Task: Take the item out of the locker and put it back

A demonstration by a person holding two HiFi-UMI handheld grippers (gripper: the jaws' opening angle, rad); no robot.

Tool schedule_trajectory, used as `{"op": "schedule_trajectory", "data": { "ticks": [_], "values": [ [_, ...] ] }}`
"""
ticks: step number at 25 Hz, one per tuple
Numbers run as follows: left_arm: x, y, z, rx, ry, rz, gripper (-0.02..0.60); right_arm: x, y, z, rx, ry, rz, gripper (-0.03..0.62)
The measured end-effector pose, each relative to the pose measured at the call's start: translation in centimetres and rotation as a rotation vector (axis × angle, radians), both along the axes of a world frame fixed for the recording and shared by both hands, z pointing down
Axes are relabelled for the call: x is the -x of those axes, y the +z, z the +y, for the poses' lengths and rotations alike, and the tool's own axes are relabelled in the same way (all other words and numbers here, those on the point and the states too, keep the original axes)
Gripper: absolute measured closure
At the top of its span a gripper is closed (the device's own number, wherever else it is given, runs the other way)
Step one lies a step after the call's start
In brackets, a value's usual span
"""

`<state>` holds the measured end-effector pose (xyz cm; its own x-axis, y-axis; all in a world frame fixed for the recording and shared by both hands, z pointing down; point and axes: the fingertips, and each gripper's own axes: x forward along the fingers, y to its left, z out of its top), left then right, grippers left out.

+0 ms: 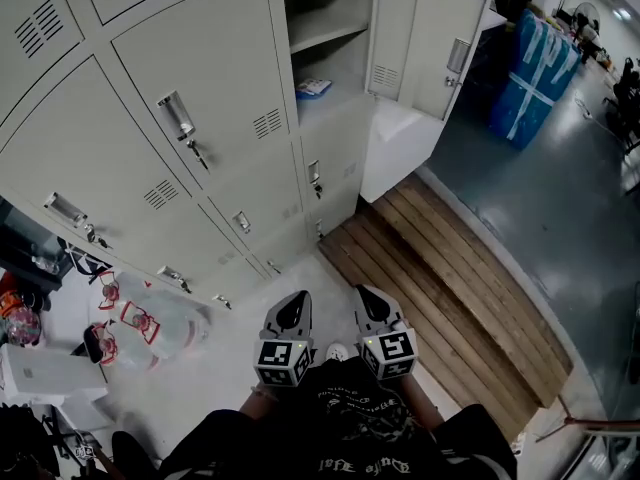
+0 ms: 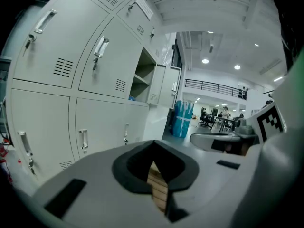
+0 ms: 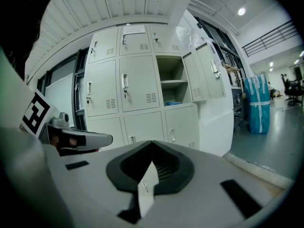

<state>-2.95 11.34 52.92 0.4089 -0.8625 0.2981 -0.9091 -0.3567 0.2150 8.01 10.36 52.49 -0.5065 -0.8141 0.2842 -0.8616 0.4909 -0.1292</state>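
Two hand-held grippers sit side by side, low in the head view and close to my body. Both are aimed toward the bank of pale grey metal lockers (image 1: 130, 88) and are well apart from it.

1. My left hand-held gripper (image 1: 295, 306) has its jaws pressed together and holds no object.
2. My right hand-held gripper (image 1: 368, 300) also has its jaws pressed together and holds no object.
3. One locker compartment stands open, with its grey metal door (image 1: 425, 38) swung outward.
4. The small blue-and-white packet (image 1: 313, 87) lies on the lower shelf inside that open compartment.
5. A slatted wooden floor panel (image 1: 450, 268) lies on the floor in front of the open compartment.
6. A tall blue wrapped bundle (image 1: 533, 78) stands on the grey floor beyond the door.
7. Clear plastic bags with red markings (image 1: 150, 323) lie on the floor at the left, near the lockers.
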Motion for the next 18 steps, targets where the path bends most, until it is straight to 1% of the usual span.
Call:
{"op": "schedule_trajectory", "data": {
  "ticks": [6, 10, 14, 18],
  "values": [
    [-0.2, 0.7, -0.6, 0.023, -0.04, -0.006, 0.575, -1.2, 0.3, -1.0, 0.021, -0.008, 0.006, 0.589],
    [0.2, 1.3, -0.7, 0.046, -0.057, 0.001, 0.575, -1.1, 1.0, -0.5, 0.045, -0.012, -0.007, 0.589],
    [0.0, 1.4, -0.8, 0.031, -0.057, -0.007, 0.575, -1.4, 1.0, 0.2, 0.044, -0.015, 0.002, 0.589],
    [-0.5, 1.4, -2.9, -0.002, -0.028, -0.025, 0.575, -2.4, 0.8, -1.6, 0.027, 0.03, 0.002, 0.588]
  ]
}}
